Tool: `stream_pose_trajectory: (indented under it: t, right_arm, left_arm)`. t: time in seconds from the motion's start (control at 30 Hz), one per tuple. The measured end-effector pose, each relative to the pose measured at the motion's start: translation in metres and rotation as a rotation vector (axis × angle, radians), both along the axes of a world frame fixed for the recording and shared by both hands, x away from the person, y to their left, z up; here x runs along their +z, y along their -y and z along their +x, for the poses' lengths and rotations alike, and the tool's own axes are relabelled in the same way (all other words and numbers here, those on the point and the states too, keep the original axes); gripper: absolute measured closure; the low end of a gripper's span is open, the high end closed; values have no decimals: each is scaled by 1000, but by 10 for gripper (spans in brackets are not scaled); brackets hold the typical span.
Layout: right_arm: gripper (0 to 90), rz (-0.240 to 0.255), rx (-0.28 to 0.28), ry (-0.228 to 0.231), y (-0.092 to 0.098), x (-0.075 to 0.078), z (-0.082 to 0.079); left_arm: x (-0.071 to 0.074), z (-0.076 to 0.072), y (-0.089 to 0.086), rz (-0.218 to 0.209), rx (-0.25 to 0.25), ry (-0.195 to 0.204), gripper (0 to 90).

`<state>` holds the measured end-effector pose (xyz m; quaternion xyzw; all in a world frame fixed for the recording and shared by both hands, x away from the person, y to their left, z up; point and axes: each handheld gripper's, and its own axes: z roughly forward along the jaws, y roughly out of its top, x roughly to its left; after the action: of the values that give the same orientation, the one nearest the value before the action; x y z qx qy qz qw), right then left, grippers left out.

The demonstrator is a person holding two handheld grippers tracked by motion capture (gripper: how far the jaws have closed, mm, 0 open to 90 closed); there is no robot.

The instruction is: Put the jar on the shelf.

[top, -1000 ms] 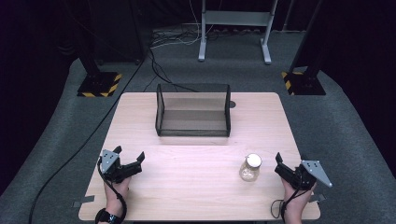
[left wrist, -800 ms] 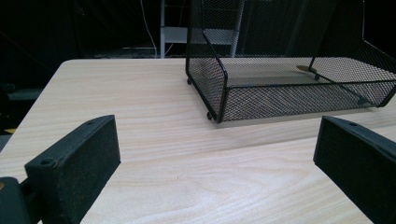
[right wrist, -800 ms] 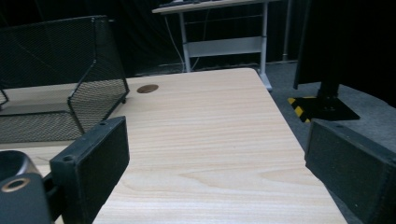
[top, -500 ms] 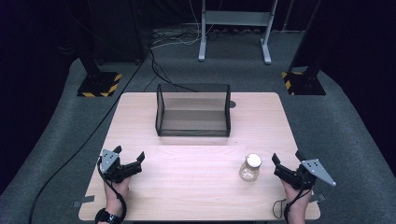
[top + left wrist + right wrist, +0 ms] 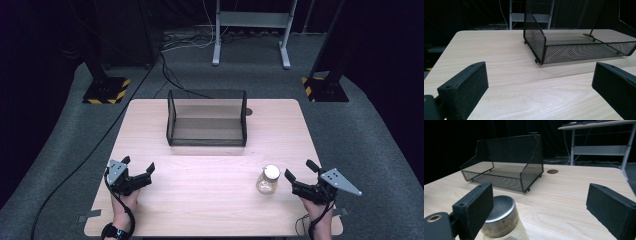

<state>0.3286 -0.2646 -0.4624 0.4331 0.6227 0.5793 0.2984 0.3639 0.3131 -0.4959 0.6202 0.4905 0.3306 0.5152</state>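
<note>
A lidded glass jar [image 5: 268, 180] stood upright near the desk's [image 5: 210, 210] front edge, toward its right corner, just beside the right gripper [image 5: 299, 178], whose jaws gaped wide and had just been closing slightly with nothing between them. The left gripper [image 5: 138, 169] rested released near the front-left corner. A black mesh tray [image 5: 207, 120] sat toward the back edge.

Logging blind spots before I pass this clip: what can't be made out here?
- Jar contents: right gripper view, body cut off by the bottom edge; too small in the high view.
- Jar's left side: right gripper view, hidden behind that gripper's left jaw.
- Mesh basket right end: left gripper view, cut off by the frame edge.
</note>
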Motion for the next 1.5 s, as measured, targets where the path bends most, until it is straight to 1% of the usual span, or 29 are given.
stream_pose_trajectory:
  t: [0.23,0.33,0.43,0.53,0.97,1.27,1.5]
  right_arm:
    - [65,-21,89,-15,-6,1,1]
    - [65,-31,112,-22,-8,1,2]
    - [68,-33,123,-23,-9,1,2]
    - [69,-39,126,-26,-10,1,2]
    - [69,-60,103,-42,-20,-4,8]
    - [69,-96,124,-68,-33,-10,13]
    - [69,-114,124,-88,-41,-15,17]
  left_arm:
    - [0,0,1,1,-10,-3,0]
    - [-1,1,1,2,-12,-5,0]
    - [-1,1,1,3,-12,-6,0]
    - [-1,1,1,3,-12,-6,0]
    - [-1,1,2,6,-13,-8,0]
    - [-1,1,2,8,-14,-8,0]
    - [-1,1,2,10,-13,-8,0]
